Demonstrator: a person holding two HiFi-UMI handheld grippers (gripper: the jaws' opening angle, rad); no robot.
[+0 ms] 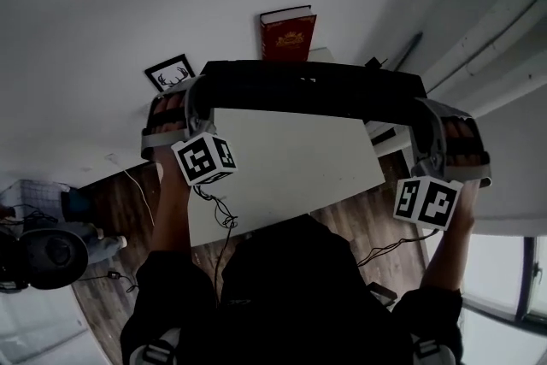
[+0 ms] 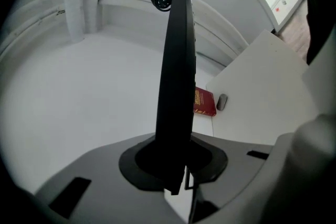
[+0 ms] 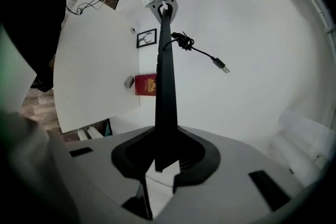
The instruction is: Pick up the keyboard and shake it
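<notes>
The black keyboard [image 1: 312, 90] hangs in the air above the white table [image 1: 291, 179], held level by its two ends. My left gripper [image 1: 193, 103] is shut on its left end and my right gripper [image 1: 429, 128] on its right end. In the left gripper view the keyboard [image 2: 178, 60] runs edge-on away from the left gripper [image 2: 176, 165], clamped between the pads. The right gripper view shows the same: the keyboard [image 3: 167, 86] is pinched in the right gripper [image 3: 164, 157]. Its coiled cable [image 3: 184, 40] with a USB plug dangles free.
A red book [image 1: 288, 37] stands at the table's far edge against the white wall, with a small framed picture [image 1: 169, 73] to its left. A grey mouse [image 2: 221, 102] lies beside the book. Wooden floor surrounds the table; a window is at the right.
</notes>
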